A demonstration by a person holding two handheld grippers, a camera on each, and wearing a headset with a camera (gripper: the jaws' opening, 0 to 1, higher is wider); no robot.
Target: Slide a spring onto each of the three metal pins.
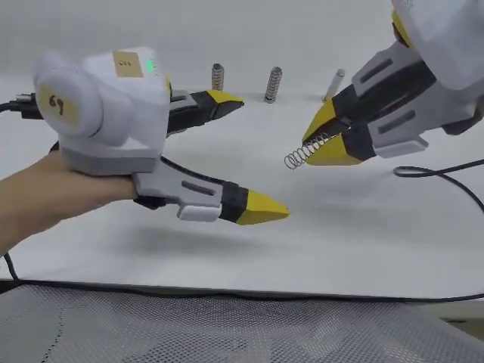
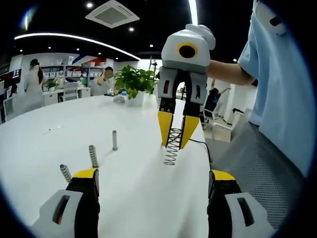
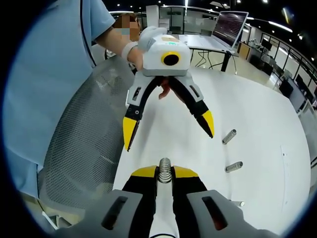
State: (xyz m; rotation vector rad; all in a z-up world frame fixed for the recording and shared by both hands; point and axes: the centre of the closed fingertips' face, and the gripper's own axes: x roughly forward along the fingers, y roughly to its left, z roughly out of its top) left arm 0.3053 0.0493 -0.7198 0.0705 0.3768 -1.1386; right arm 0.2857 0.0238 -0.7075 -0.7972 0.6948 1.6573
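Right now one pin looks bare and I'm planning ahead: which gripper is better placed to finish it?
The right gripper. It is shut on a spring, near the bare pin. The left gripper is open and holds nothing.

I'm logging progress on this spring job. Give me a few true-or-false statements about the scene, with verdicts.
The right gripper is shut on a silver coil spring. True.
The left gripper grips a pin. False: its jaws stand wide open, holding nothing.
All three pins carry springs. False: one grey metal pin is bare.
Two spring-covered pins stand on the white table. True.
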